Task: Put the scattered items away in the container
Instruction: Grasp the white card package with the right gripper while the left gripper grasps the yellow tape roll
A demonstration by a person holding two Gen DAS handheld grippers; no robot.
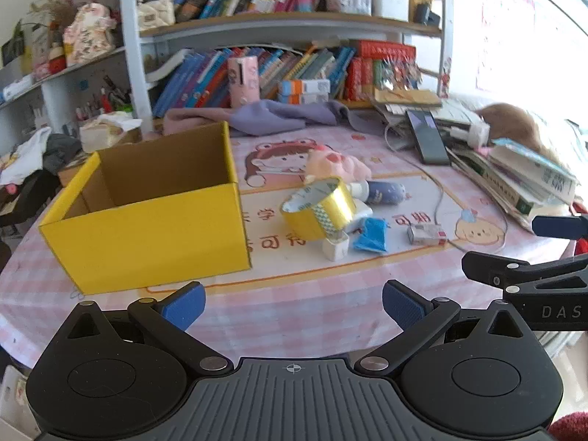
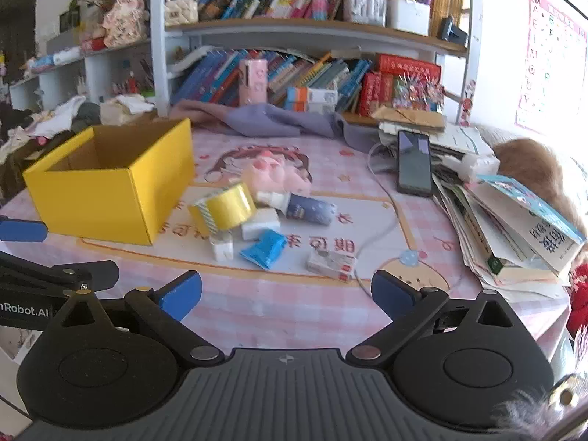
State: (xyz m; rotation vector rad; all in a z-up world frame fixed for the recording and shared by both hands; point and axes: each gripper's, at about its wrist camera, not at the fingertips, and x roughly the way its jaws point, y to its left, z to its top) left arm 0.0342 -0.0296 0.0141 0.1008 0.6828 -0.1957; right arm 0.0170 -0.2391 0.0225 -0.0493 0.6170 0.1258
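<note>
While wide open, both hand-held grippers (image 1: 293, 307) (image 2: 286, 296), empty.

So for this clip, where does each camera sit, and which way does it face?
Left wrist: on the left tool, facing forward and down at the yellow box and tape roll; the right tool enters at the right edge.
Right wrist: on the right tool, facing the same clutter; the left tool enters at the left edge.
Shared: box, tape, phone, bookshelf.
</note>
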